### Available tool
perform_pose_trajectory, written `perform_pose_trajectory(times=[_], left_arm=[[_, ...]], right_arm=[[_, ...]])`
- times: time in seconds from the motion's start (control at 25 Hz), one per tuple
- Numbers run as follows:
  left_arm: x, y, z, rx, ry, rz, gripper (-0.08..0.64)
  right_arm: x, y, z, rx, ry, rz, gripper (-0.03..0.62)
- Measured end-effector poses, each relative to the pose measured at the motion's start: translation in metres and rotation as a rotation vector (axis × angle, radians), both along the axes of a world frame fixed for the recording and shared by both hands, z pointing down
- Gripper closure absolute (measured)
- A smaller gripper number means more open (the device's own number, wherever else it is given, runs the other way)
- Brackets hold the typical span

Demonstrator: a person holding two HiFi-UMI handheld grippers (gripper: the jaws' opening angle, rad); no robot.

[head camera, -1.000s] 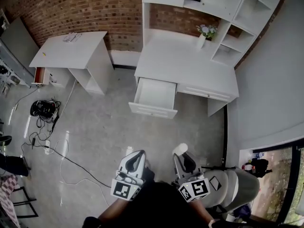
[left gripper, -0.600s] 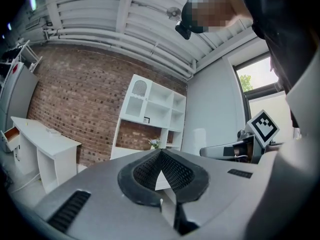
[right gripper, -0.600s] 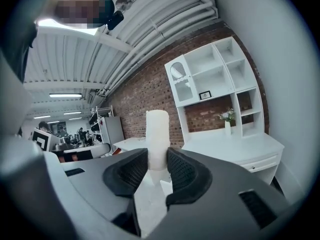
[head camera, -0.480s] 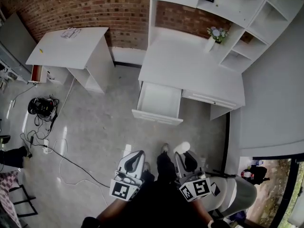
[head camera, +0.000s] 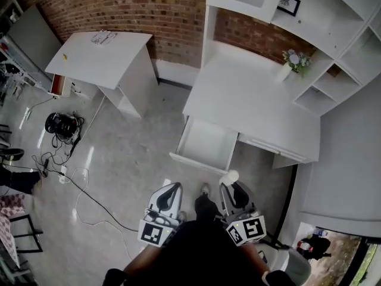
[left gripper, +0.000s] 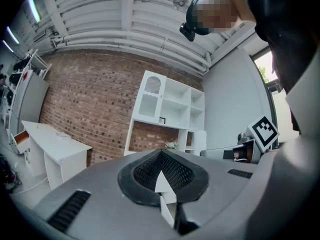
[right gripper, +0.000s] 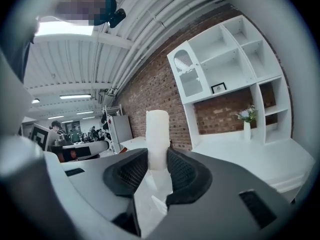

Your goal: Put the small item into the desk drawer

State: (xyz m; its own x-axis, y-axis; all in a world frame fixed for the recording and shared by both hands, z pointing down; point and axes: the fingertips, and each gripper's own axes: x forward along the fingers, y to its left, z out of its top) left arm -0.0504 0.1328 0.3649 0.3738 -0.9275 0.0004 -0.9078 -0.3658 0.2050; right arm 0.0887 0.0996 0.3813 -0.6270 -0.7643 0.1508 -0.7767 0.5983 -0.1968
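In the head view the white desk [head camera: 244,91] stands against the brick wall, its drawer [head camera: 206,143] pulled out and showing a bare white inside. My right gripper [head camera: 230,186] is shut on a small white cylinder [head camera: 228,176], held upright between the pads [right gripper: 181,171] a short way in front of the drawer; the same cylinder [right gripper: 157,134] pokes up above the jaws in the right gripper view. My left gripper [head camera: 171,190] hangs level beside it, left of the drawer. Its jaws meet with nothing between them in the left gripper view [left gripper: 161,170].
A second white table [head camera: 101,55] stands at the left by the wall. Cables and a black coil [head camera: 62,127] lie on the floor at the left. A vase of flowers [head camera: 294,61] sits on the desk under the shelf unit [head camera: 333,16]. The person's shoe [head camera: 204,189] shows between the grippers.
The desk and open drawer have come nearer and lower in the head view as both grippers moved towards them. The right gripper's hold on the cylinder is unchanged.
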Motion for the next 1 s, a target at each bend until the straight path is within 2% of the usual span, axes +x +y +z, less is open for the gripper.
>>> perform_pose_trajectory(times=[0.24,0.52,1.0], left_arm=[[0.021,-0.065,-0.012,0.005,-0.015,-0.063,0.537],[0.036,-0.104,-0.012,-0.015,-0.028,-0.121,0.537],[0.02,-0.163,0.006,-0.033,-0.01,-0.146,0.537]], right_arm=[[0.016,-0.073,-0.004,0.001,-0.017,-0.073,0.456],[0.028,-0.132,0.004,-0.019,-0.018,-0.137,0.456],[0.003,-0.19,0.039,-0.055,0.014,-0.173,0.456]])
